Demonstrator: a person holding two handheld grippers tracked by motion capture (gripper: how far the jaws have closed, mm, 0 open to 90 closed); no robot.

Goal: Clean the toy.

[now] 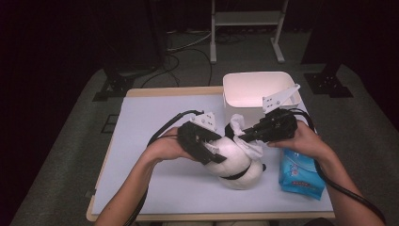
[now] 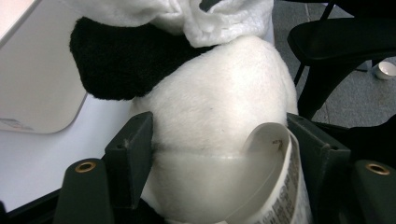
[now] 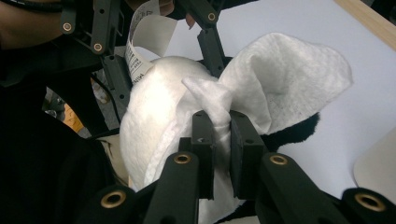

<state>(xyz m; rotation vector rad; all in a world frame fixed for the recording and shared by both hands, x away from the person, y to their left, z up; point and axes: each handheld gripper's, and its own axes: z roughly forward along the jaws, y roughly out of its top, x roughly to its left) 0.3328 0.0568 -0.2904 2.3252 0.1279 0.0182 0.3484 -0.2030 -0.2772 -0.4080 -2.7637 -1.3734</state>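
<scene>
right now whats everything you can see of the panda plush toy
The panda plush toy is soft white pile with black patches and a black band, lying on the white table near the tub. A printed care label curls from its seam. The left gripper straddles its white body; the right gripper presses a white wipe against it.

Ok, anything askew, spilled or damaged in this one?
Nothing spilled or damaged. The plush panda lies on the table, gripped by the left gripper, while the right gripper pinches a white wipe against it. The wipe pack lies flat beside it.
</scene>
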